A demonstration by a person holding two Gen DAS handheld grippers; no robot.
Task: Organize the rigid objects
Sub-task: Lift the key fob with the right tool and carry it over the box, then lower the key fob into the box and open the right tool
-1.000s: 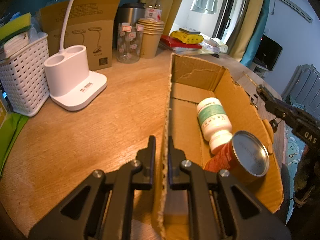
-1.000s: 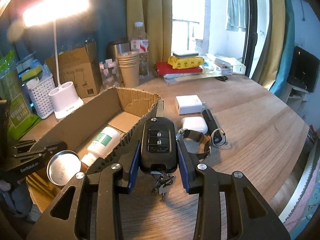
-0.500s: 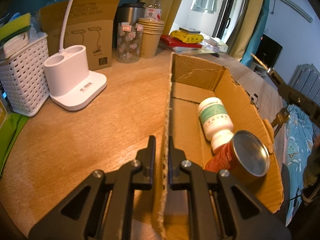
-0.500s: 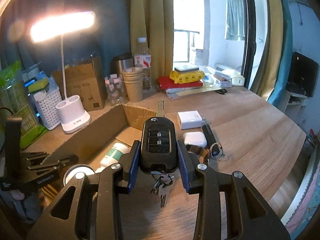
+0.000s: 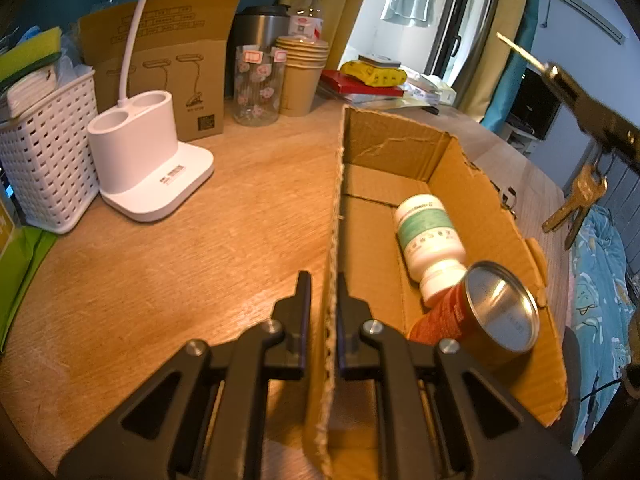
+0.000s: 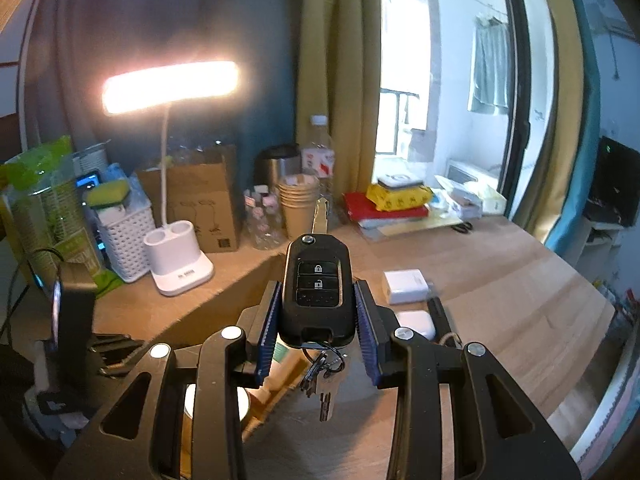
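The left gripper (image 5: 323, 292) is clamped tight on the near long wall of the cardboard box (image 5: 492, 208), one of its fingers (image 5: 303, 300) outside the wall and the other inside, gap as narrow as it gets. Inside the box, a white pill bottle (image 5: 430, 236) with a green label lies on its side, cap toward the camera, and touching that cap at about 5 o'clock is a red can (image 5: 476, 320), tilted with its shiny metal end facing up and out. Over in the right wrist view, the right gripper (image 6: 318, 312) holds a black car key fob (image 6: 318, 284) squarely between its blue-padded fingers (image 6: 269, 320), lock buttons facing up, metal blade sticking out at 12 o'clock, and a bunch of small keys (image 6: 325, 380) dangling from the ring at 6 o'clock. The fob hangs in the air above the desk (image 6: 512, 280), clear of the wood. From the left wrist view the same fob shows at 2 o'clock, high above the box's far wall, brass keys swinging under it. Below the fob on the desk, at 3 to 4 o'clock, lie a white charger block (image 6: 406, 286), a white earbud case (image 6: 416, 322) and a dark flashlight (image 6: 440, 316), close together. At 10 o'clock the desk lamp (image 6: 178, 268) glows bright, beside a white basket (image 6: 126, 240), with paper cups (image 6: 298, 204) farther along the back.
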